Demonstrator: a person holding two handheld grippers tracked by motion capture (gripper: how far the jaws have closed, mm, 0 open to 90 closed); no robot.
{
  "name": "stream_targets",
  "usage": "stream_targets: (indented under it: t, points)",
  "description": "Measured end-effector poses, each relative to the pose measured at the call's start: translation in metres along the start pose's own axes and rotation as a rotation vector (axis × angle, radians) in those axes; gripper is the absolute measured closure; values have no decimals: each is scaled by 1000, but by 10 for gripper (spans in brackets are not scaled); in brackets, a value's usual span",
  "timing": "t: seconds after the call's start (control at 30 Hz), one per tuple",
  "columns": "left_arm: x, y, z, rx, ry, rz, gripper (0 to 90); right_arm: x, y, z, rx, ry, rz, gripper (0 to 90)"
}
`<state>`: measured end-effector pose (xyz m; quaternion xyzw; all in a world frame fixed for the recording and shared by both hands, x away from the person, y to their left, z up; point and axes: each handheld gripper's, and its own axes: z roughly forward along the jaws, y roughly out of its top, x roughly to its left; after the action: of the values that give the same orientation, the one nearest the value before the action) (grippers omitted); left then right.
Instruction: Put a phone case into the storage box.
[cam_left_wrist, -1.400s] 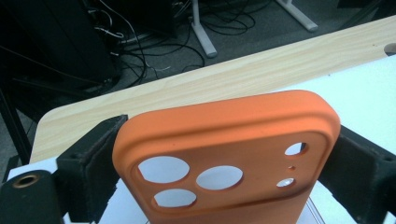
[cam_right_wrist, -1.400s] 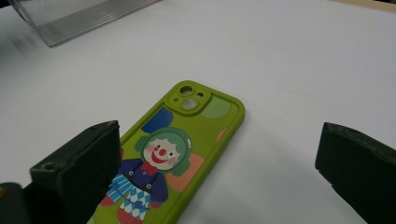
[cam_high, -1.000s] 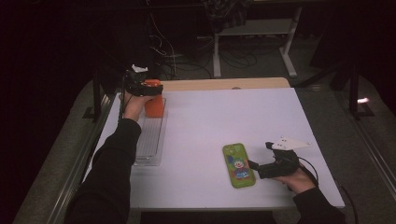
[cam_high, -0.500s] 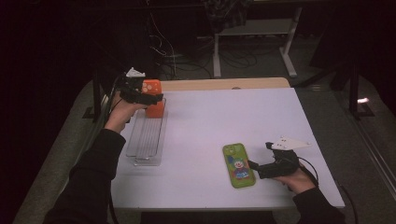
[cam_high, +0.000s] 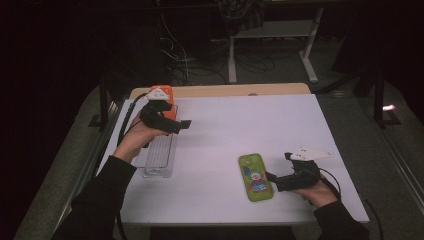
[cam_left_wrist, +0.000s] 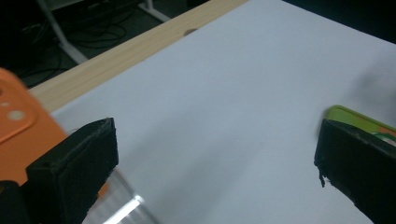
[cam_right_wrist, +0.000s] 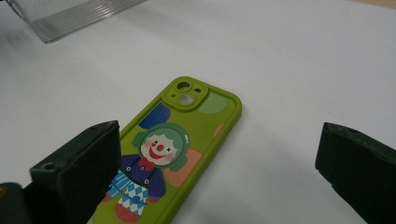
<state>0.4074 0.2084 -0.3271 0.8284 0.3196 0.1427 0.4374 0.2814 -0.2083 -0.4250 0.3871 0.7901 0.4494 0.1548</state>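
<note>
A person works at a white table (cam_high: 225, 130) with a hand-held gripper in each hand, forearms entering from the near edge. The left gripper (cam_high: 181, 125) hangs over the far left part of the table, above a clear ribbed tray (cam_high: 159, 155), its jaws spread wide and holding nothing. An orange phone case (cam_high: 167, 97) stands at the far end of that tray, just behind the left gripper; in the left gripper view the orange phone case (cam_left_wrist: 21, 135) fills the left edge beside one jaw, with the tray's clear rim just below it. That view looks across bare white tabletop toward the green case, whose edge peeks out beside the right-hand jaw.

The right gripper (cam_high: 272, 179) rests low at the near right of the table, its jaws also wide apart and empty. A green phone case (cam_high: 255, 176) lies flat on the table just left of the right gripper, printed side up, its camera cutouts pointing to the far side. In the right gripper view the green phone case (cam_right_wrist: 173, 154) shows a clown with green hair and a red nose; its near end sits by one jaw, while the other jaw stands well off over bare table. The corner of the clear ribbed tray (cam_right_wrist: 79, 16) appears at the top of that view. A strip of bare wood (cam_high: 220, 91) runs along the table's far edge.
</note>
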Motion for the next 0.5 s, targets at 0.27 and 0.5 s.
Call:
stream_targets:
  t: [0.27,0.5]
  points:
    - [-27,-9,10,8,-65,30,0,-1,0,0,1,2,0,0]
    - [-52,-22,20,23,-120,46,0,-1,0,1,6,0,-7,0]
